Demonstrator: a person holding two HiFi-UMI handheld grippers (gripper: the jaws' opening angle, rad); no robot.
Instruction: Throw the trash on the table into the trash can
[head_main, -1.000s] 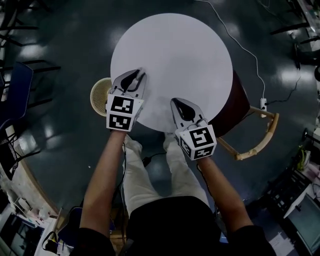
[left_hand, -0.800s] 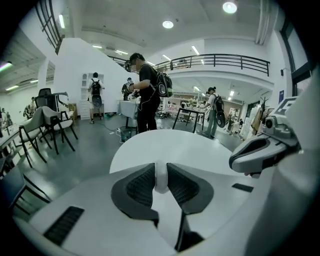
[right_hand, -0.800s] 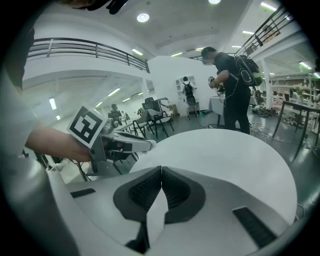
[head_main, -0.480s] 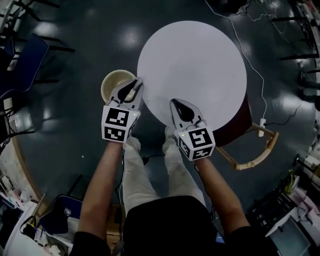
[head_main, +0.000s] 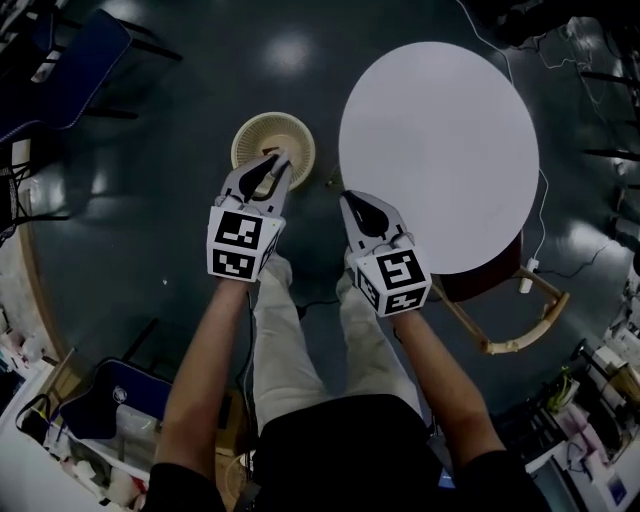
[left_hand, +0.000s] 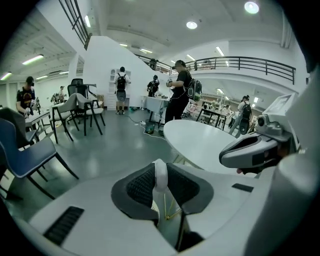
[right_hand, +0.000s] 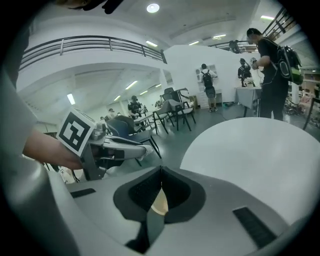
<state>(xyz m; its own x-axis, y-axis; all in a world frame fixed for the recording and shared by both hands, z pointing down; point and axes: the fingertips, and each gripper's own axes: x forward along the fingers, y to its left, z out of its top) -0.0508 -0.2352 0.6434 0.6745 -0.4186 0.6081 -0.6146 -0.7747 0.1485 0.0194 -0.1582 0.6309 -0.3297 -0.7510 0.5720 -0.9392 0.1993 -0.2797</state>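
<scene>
Left gripper (head_main: 272, 164) now over the trash can (head_main: 246, 136), fingers (left_hand: 138, 186) tight on a white scrap (left_hand: 160, 175); right gripper (head_main: 351, 202) fingers (right_hand: 141, 193) together, empty.

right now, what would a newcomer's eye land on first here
The round white table fills the upper right of the head view. Left of it, a beige trash can stands on the dark floor, and the left gripper reaches over it, shut on a white scrap. The right gripper sits beside it, jaws together.
</scene>
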